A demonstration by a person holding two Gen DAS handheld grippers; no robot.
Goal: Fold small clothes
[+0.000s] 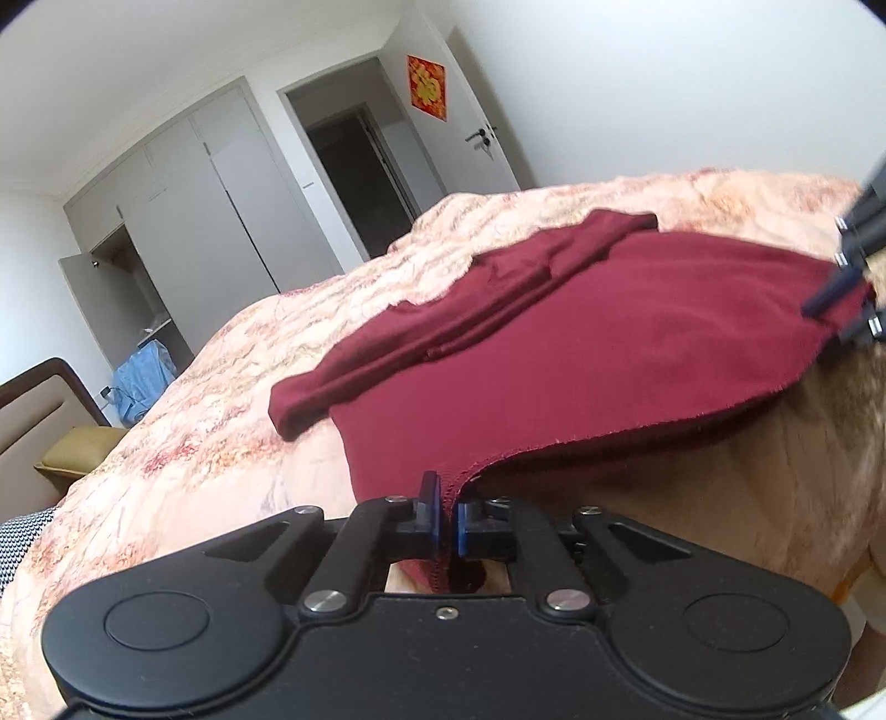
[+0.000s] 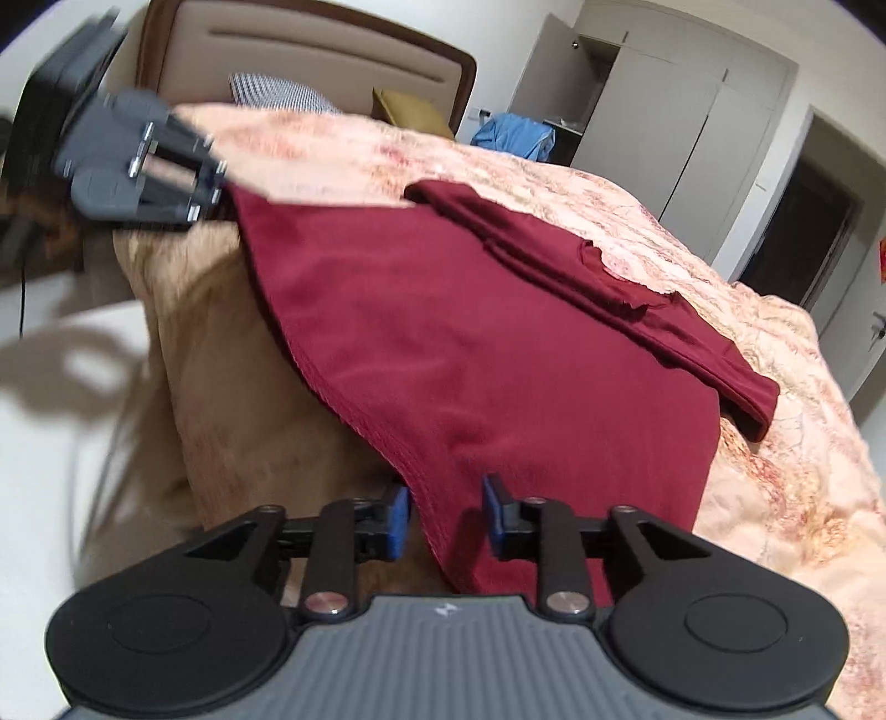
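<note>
A bed point(image 2: 692, 232) under a peach floral quilt point(image 1: 210, 399), with a padded headboard point(image 2: 310, 50) at one end, pale wardrobe doors point(image 1: 221, 183) and an open doorway point(image 1: 354, 160) beyond. Spread across the near edge of the quilt: a dark red garment point(image 1: 581, 332), broad flat body toward the cameras, sleeves folded in a long band across its far side, stitched hem hanging a little over the bed's side. Fabric smooth, matte, thin-looking — likely limp and quick to slide. Left gripper point(image 1: 447, 526) with jaws pressed together on one corner of the hem, cloth caught between the blue pads. Right gripper point(image 2: 446, 518) at the other hem corner, jaws spread, the hem edge lying between the pads but not pinched. Main risk from here, as a judgement: only one corner secured, so a lift or carry now would drag the garment askew, pull the folded sleeves out of line, or let the free corner slip off the bed edge. Second risk — the right jaws closing on a single layer or on the quilt beneath, giving a crooked fold. Safer with both corners gripped evenly before any lifting.
</note>
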